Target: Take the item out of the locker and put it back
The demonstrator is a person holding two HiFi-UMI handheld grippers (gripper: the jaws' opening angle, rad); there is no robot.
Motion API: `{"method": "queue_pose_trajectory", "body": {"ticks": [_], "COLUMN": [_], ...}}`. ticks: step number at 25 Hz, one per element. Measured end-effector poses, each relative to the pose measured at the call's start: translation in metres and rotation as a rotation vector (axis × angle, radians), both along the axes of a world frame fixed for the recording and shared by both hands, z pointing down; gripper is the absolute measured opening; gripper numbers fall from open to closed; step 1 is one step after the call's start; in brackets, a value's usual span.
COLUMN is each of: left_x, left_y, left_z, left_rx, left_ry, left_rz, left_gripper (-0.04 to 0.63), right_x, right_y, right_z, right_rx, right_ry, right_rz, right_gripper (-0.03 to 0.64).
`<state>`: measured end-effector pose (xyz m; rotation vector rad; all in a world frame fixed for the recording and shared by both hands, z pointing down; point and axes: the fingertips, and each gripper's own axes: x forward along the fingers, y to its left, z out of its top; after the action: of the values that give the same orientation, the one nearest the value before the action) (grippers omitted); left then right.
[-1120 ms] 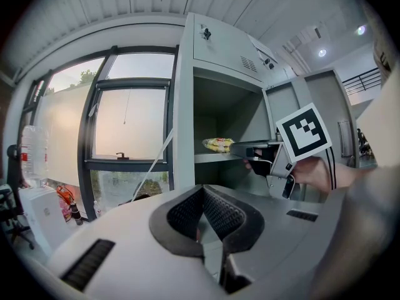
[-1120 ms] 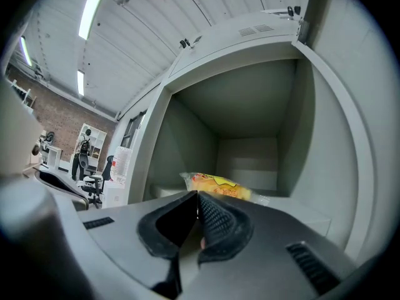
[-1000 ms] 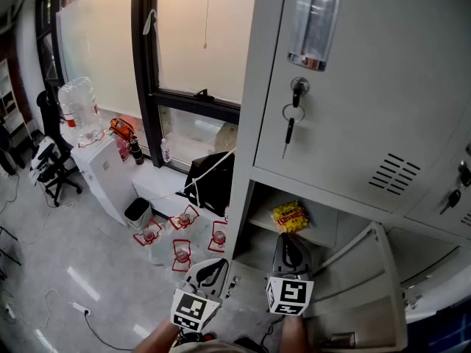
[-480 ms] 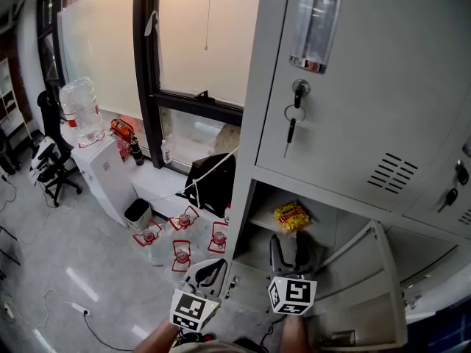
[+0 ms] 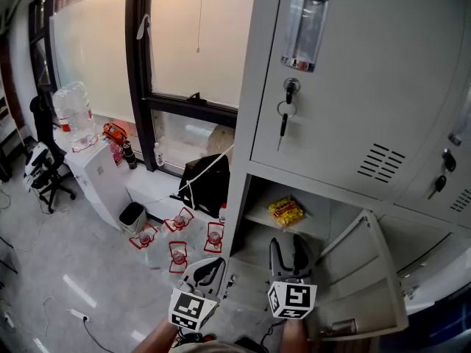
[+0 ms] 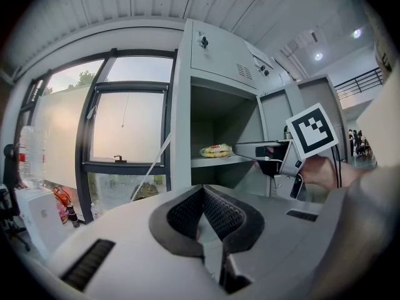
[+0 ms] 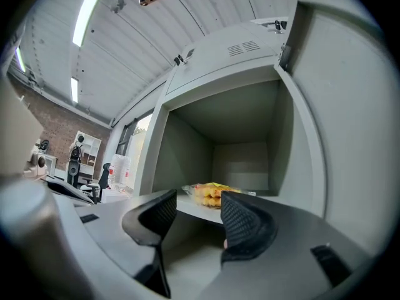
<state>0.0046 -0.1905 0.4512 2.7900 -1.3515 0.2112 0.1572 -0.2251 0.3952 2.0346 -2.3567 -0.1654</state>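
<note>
Right tool [image 5: 292, 243] jaws just parted, empty, before snack pack [image 5: 285, 210] on shelf [image 5: 257, 215]; left tool [image 5: 213, 266] together

The right hand-held gripper [image 5: 288, 243] had its black jaws pressed together a second earlier, with the tips right at the yellow crinkled snack packet [image 5: 285, 210] on the grey metal locker shelf [image 5: 315, 228]. The jaws then swung wide apart and eased in slightly, with nothing gripped between them. The gripper drew back a little, leaving the packet apart from its tips.
</note>
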Motion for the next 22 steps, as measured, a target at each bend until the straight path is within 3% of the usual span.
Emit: {"method": "queue_pose_trajectory", "body": {"ticks": [13, 22], "left_x": [0.021, 0.024], "left_y": [0.028, 0.062], "left_z": [-0.003, 0.002], "left_rx": [0.013, 0.004], "left_ry": [0.006, -0.005], "left_rz": [0.154, 0.247], "left_gripper": [0.02, 0.02], "right_x": [0.017, 0.016], "right_y": [0.078, 0.134], "right_z": [0.011, 0.03], "right_rx": [-0.015, -0.047], "right_ry": [0.004, -0.04], "right_rz": [0.145, 0.239], "right_gripper": [0.156, 0.056]}}
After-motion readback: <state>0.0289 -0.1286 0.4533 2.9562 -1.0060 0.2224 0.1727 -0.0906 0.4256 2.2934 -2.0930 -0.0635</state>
